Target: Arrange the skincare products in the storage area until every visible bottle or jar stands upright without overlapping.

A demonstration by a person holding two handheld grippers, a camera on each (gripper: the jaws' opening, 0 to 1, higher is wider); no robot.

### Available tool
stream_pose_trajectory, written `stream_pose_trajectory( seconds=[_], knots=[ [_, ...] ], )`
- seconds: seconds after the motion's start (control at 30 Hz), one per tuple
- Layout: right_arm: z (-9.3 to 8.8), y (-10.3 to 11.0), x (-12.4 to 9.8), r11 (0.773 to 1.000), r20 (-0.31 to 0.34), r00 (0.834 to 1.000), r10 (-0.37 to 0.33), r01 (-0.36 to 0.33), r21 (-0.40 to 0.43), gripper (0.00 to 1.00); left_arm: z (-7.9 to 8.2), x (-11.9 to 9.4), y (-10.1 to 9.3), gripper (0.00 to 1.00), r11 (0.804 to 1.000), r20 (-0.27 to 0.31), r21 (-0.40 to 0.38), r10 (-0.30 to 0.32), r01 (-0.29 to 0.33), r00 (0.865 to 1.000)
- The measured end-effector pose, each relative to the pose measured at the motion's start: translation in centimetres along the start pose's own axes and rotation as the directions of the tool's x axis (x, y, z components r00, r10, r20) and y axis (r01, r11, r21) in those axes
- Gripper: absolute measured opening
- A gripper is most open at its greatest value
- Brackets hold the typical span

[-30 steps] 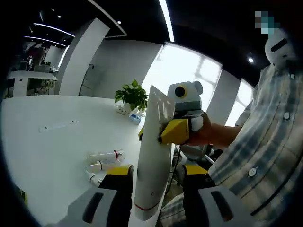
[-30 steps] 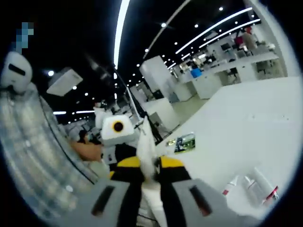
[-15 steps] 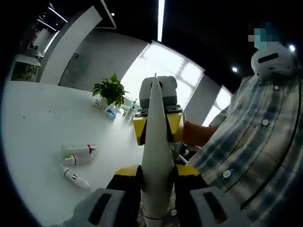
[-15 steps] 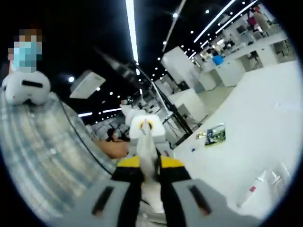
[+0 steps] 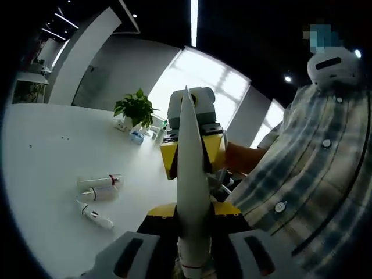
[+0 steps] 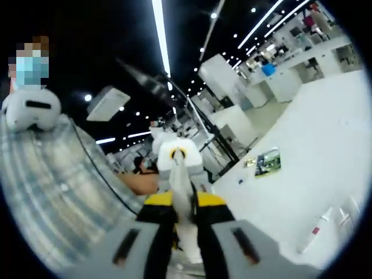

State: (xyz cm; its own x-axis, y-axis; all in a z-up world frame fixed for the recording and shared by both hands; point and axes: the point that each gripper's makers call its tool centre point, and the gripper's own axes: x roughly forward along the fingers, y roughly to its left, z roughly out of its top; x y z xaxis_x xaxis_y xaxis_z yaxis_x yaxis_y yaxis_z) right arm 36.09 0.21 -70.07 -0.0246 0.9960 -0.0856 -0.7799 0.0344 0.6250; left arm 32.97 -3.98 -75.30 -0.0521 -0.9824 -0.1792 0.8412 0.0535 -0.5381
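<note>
both grippers clamp one white tube (image 5: 193, 192), left gripper (image 5: 193, 216) near its cap end, right gripper (image 6: 181, 204) near the flat tip. its long axis runs straight between them. other tubes (image 5: 97, 187) lie on the table (image 5: 40, 157), down-left of left gripper.

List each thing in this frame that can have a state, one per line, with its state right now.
White tube: held off the table, clamped by both grippers, one at each end.
Left gripper: shut on the white tube.
Right gripper: shut on the white tube.
Three small tubes: lying flat on the white table, not upright, close together.
Potted plant: upright at the table's far edge.
</note>
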Motion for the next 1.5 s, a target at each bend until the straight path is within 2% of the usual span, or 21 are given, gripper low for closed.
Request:
stream_pose_trajectory(
  seconds=[0.13,0.3,0.37,0.47,0.53,0.63,0.7,0.77,0.8,0.83,0.87,0.93,0.97,1.0,1.03,1.1,1.3,1.33,1.43,1.5],
  knots=[
    [0.0,-0.5,0.3,1.000,0.000,1.000,-0.021,0.021,0.010,0.14,-0.1,-0.2,0.7,0.18,0.999,0.004,0.010,0.041,-0.041,0.999],
    [0.4,-2.0,0.9,0.991,0.023,0.992,-0.124,0.125,-0.044,0.18,-0.1,-0.7,2.4,0.18,0.991,0.022,0.010,0.132,-0.132,0.991],
    [0.5,-2.8,1.0,0.980,0.033,0.982,-0.186,0.188,-0.065,0.20,-0.2,-0.9,3.1,0.17,0.985,0.017,0.006,0.171,-0.171,0.985],
    [0.8,-2.9,1.2,0.966,0.060,0.974,-0.219,0.225,-0.126,0.22,0.0,-1.1,3.4,0.17,0.982,0.029,0.014,0.188,-0.188,0.982],
    [0.9,-3.0,1.2,0.962,0.068,0.970,-0.234,0.241,-0.130,0.24,0.1,-1.2,3.8,0.17,0.977,0.032,0.014,0.211,-0.212,0.977],
    [1.9,-4.2,0.4,0.936,0.122,0.941,-0.315,0.329,-0.122,0.25,0.1,-1.7,4.9,0.17,0.958,0.038,0.014,0.286,-0.287,0.957],
    [2.6,-4.7,0.0,0.925,0.167,0.921,-0.351,0.369,-0.088,0.25,0.3,-2.2,6.0,0.17,0.934,0.059,-0.006,0.358,-0.358,0.932],
    [3.2,-5.1,-0.4,0.920,0.215,0.906,-0.365,0.386,-0.066,0.25,0.6,-2.5,6.3,0.17,0.921,0.073,-0.003,0.388,-0.389,0.919],
    [3.1,-5.6,-0.8,0.912,0.220,0.893,-0.392,0.409,-0.036,0.26,0.9,-2.7,6.7,0.17,0.908,0.088,0.001,0.417,-0.419,0.905],
    [3.2,-5.9,-1.0,0.904,0.228,0.884,-0.408,0.426,-0.033,0.27,1.0,-2.8,6.8,0.17,0.900,0.090,-0.001,0.433,-0.435,0.897],
    [3.2,-6.0,-1.0,0.900,0.232,0.879,-0.415,0.434,-0.032,0.28,1.2,-3.0,7.3,0.17,0.880,0.099,0.001,0.472,-0.474,0.876],
    [3.2,-6.2,-1.0,0.896,0.236,0.873,-0.427,0.444,-0.024,0.31,1.4,-3.1,7.6,0.17,0.860,0.100,-0.001,0.508,-0.511,0.855],
    [3.0,-6.2,-0.8,0.895,0.234,0.873,-0.428,0.445,-0.023,0.33,1.5,-3.3,7.9,0.17,0.845,0.100,-0.005,0.533,-0.535,0.840],
    [2.8,-6.3,-0.5,0.895,0.227,0.873,-0.431,0.447,-0.018,0.35,1.4,-3.4,8.4,0.17,0.821,0.090,-0.012,0.570,-0.571,0.817],
    [2.6,-6.4,-0.3,0.892,0.220,0.872,-0.437,0.451,-0.018,0.38,1.3,-3.3,8.6,0.17,0.813,0.081,-0.005,0.580,-0.582,0.810],
    [2.2,-6.8,0.0,0.881,0.207,0.863,-0.460,0.473,-0.014,0.39,1.1,-3.3,9.2,0.17,0.781,0.060,0.031,0.621,-0.623,0.781],
    [2.0,-7.5,0.5,0.860,0.193,0.843,-0.502,0.510,0.013,0.39,0.9,-2.6,9.2,0.17,0.747,0.037,0.095,0.658,-0.658,0.752],
    [1.9,-7.7,0.4,0.855,0.196,0.836,-0.512,0.519,0.021,0.39,0.8,-2.7,9.3,0.17,0.727,0.029,0.123,0.678,-0.675,0.735],
    [1.9,-8.0,0.6,0.848,0.200,0.828,-0.524,0.528,0.035,0.37,0.4,-2.7,9.3,0.17,0.705,0.010,0.162,0.699,-0.691,0.715],
    [1.6,-8.2,0.8,0.846,0.198,0.825,-0.529,0.530,0.051,0.36,0.0,-3.1,9.5,0.17,0.695,-0.003,0.147,0.711,-0.703,0.703]
  ],
)
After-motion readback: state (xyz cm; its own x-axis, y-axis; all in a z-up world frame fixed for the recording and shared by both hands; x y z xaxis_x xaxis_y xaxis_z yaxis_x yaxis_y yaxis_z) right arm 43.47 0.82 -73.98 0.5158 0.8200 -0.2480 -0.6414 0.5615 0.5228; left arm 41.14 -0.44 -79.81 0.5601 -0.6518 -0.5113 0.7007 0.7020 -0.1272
